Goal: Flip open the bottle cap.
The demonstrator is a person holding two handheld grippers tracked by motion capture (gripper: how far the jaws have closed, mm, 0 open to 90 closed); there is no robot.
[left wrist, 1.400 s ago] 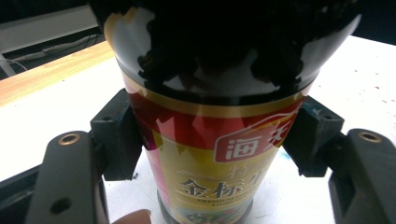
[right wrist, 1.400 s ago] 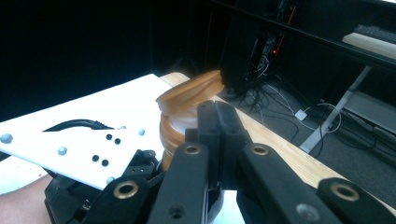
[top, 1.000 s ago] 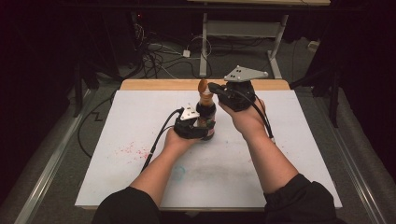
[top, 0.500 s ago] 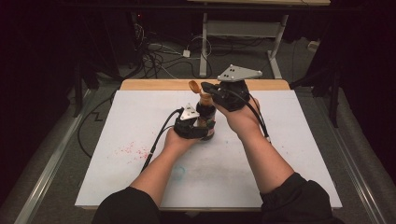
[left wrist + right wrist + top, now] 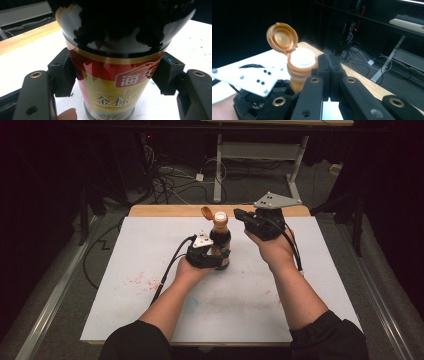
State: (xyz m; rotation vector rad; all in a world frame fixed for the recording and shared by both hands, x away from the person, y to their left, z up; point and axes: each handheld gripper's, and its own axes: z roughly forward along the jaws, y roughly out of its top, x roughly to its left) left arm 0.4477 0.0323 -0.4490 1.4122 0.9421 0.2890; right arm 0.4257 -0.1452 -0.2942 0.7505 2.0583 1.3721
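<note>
On the white table (image 5: 125, 315), the left gripper (image 5: 220, 257) has its 2 jaws clamped on the upright sauce bottle (image 5: 220, 240), whose hinged cap (image 5: 207, 212) stands flipped open. The right gripper (image 5: 237, 213), jaws pressed together and empty, hovers just beside the bottle's neck.

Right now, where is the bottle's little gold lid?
In the high view, the gold lid hangs flipped open left of the bottle neck, above the left gripper.
</note>
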